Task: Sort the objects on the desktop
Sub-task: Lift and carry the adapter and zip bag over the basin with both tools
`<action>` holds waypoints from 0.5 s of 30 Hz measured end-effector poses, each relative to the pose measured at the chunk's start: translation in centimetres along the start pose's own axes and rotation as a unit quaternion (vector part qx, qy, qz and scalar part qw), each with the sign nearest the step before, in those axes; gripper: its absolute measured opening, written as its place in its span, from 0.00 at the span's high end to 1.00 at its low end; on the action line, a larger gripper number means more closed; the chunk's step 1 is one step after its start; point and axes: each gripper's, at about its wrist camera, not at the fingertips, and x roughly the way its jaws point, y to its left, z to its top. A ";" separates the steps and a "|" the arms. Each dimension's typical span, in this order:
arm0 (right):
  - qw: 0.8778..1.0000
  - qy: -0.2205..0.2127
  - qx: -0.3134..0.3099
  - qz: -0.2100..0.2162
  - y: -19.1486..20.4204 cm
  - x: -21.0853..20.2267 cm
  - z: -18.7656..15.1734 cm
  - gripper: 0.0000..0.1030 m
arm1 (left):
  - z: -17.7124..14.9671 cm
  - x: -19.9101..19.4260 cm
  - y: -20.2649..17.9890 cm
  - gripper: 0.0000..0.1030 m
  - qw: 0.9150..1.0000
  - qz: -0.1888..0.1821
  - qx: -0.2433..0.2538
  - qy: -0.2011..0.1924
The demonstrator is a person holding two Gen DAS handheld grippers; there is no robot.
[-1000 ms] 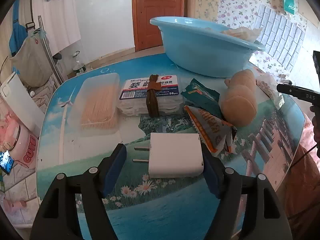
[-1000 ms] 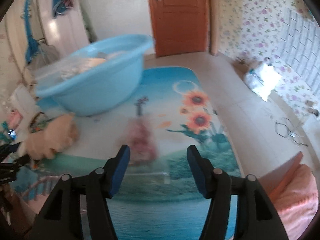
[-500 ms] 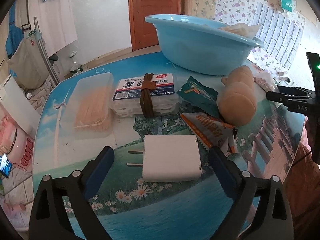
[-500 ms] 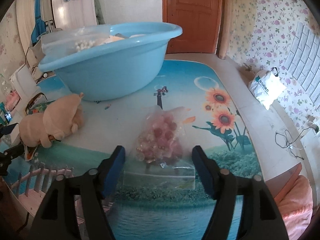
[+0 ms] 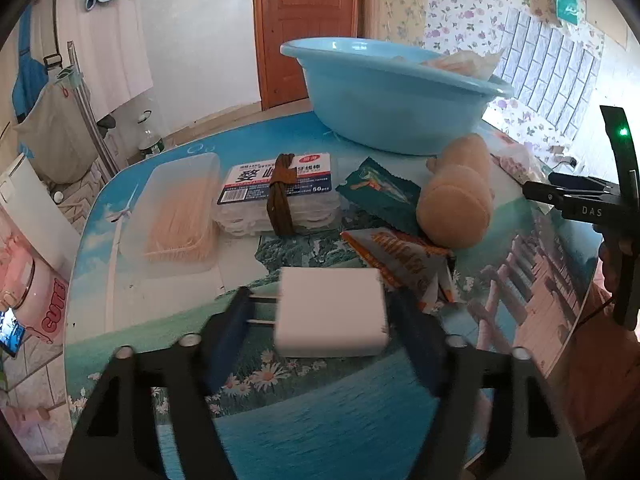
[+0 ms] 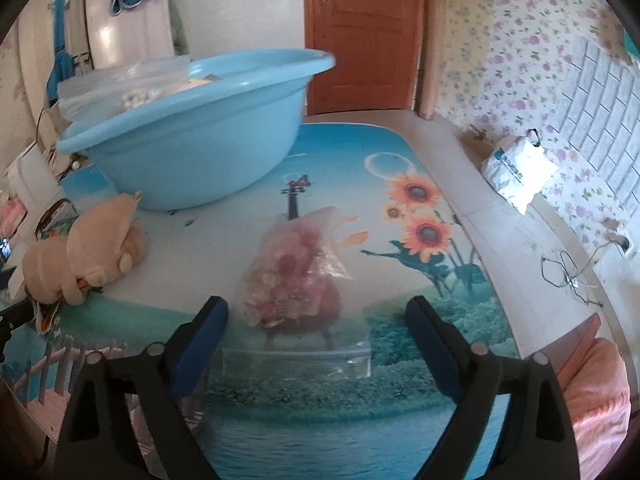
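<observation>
A white plug adapter (image 5: 332, 312) lies on the table between the open fingers of my left gripper (image 5: 324, 312); the fingers are blurred and a little apart from its sides. My right gripper (image 6: 316, 320) is open around a clear bag of pink and pale beads (image 6: 296, 280) that lies flat on the table. The blue basin (image 5: 392, 92) stands at the back and holds a clear bag; it also shows in the right wrist view (image 6: 192, 136).
A tan plush toy (image 5: 456, 200), a green packet (image 5: 380, 196), an orange packet (image 5: 404, 256), a floss-pick box with a brown band (image 5: 280, 196) and a clear toothpick box (image 5: 176, 216) lie on the table. The right gripper shows at the right edge (image 5: 592, 204).
My left gripper has moved forward and its fingers have narrowed around the adapter. My right gripper has opened wider and come closer around the bead bag.
</observation>
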 end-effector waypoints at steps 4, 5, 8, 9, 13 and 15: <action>1.000 -0.004 0.001 0.008 -0.3 -0.4 0.2 0.37 | -0.1 0.0 0.1 0.42 1.000 0.001 -0.003 -0.002; 1.000 -0.003 0.000 0.011 -0.4 -0.4 0.3 0.39 | -0.2 0.0 0.1 0.42 1.000 0.002 -0.003 -0.002; 1.000 -0.005 0.003 0.022 -0.6 -0.7 0.1 0.53 | -0.1 -0.1 0.1 0.42 1.000 -0.001 -0.006 0.000; 1.000 -0.006 0.004 0.030 -0.6 -0.8 0.0 0.69 | -0.2 -0.2 0.2 0.42 1.000 -0.003 -0.007 0.000; 0.999 -0.018 -0.011 0.040 -0.2 -1.6 -0.1 0.79 | 0.0 -0.9 0.2 0.42 1.000 -0.001 -0.006 -0.011; 0.998 -0.025 -0.016 0.052 0.0 -2.0 0.0 0.81 | 0.3 -1.4 0.3 0.42 1.000 -0.002 -0.008 -0.019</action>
